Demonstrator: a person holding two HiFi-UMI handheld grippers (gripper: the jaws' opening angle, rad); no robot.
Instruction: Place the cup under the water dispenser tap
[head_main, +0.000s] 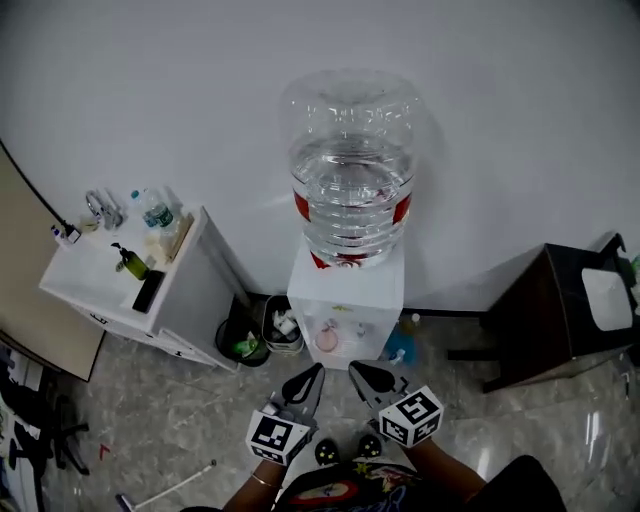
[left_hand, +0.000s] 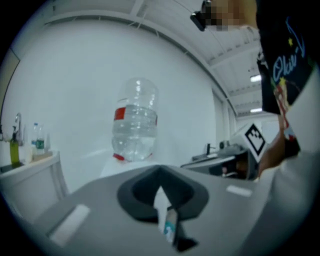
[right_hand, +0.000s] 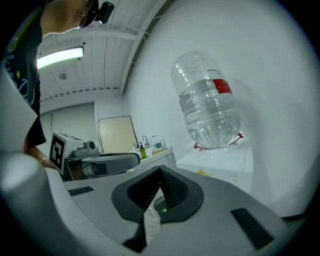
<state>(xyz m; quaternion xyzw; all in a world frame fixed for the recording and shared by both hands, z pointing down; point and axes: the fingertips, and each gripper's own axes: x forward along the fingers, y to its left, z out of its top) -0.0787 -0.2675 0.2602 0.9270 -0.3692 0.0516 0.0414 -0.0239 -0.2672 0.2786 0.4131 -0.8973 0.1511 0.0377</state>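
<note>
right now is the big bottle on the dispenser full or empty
Partly full: the bottle stands on the dispenser with water filling its lower part and a clear, empty dome above the waterline.

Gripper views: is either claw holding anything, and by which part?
Nothing is held. The left claw and right claw are both shut, with nothing between their jaws.

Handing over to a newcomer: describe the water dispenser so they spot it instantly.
Against the white wall, between a white counter and a dark table, stands the water dispenser. It alone carries a big clear upturned bottle with a red band.
</note>
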